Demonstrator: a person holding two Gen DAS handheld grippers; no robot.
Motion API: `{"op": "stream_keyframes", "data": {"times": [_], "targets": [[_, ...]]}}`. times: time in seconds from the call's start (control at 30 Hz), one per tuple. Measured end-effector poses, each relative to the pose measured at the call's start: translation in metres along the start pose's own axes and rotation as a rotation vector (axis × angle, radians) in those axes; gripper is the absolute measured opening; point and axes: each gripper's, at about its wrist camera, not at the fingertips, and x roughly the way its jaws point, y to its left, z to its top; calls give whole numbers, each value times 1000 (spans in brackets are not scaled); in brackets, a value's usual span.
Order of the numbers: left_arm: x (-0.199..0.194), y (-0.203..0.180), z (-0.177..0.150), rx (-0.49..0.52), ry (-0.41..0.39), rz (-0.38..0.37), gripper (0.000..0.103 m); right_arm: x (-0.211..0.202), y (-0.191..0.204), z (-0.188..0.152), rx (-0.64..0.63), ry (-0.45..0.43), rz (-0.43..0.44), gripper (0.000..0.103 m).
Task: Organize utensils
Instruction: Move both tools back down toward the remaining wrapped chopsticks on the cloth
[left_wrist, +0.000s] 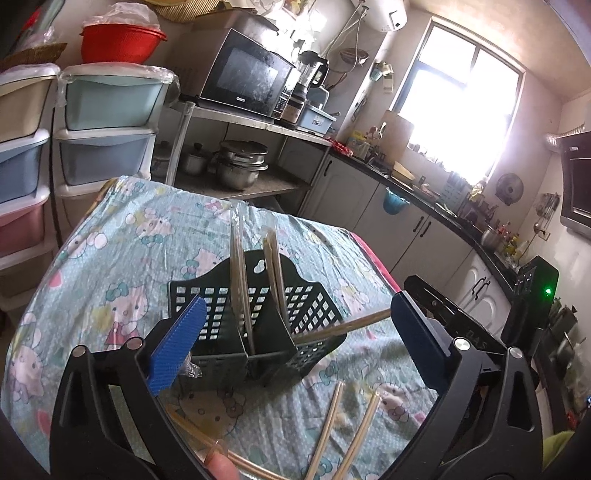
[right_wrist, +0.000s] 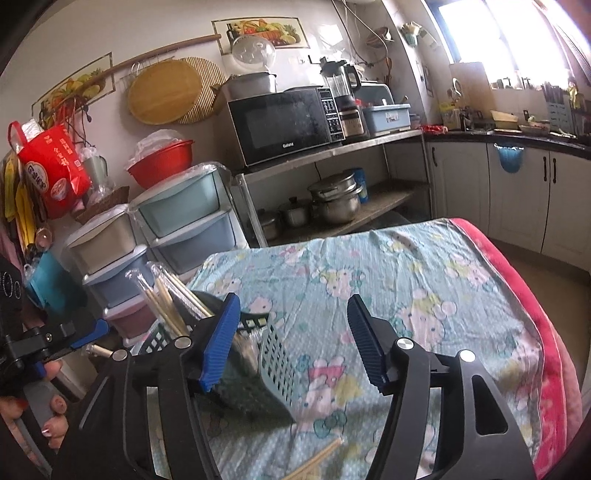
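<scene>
table (left_wrist: 110, 236) w/ wrinkled cartoon-print cloth | dark plastic grid basket (left_wrist: 258, 314) mid-frame, wrapped chopstick pairs upright in slots | left tongs (left_wrist: 295, 332) apart, empty, straddling basket | right tongs (right_wrist: 291, 332) apart, empty | loose chopsticks (left_wrist: 347, 435) bottom centre (thin wood, long axis running away from lens), nearest left tongs, below tips

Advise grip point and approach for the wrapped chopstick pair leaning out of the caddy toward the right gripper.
Grip the wrapped chopstick pair on its free upper stretch, outside the black utensil caddy rim. Its lower end sits inside a compartment; the rest slants out low over the tablecloth. Probably come from above with the open right gripper, jaws across the shaft, then tip it upright.
</scene>
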Motion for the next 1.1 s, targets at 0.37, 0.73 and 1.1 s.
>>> {"op": "stream_keyframes", "data": {"times": [0.37,0.73,1.1], "targets": [[-13,-2,-10,3,-15,-6,92,-13,-11,-11,39,33,-5,60],[-27,-11,-20,20,-22,-19,92,-22,-14,-20,35,54,-1,60],[-34,-6,-39,-2,10,-10,92,-23,-16,-40,28,106,6,60]]}}
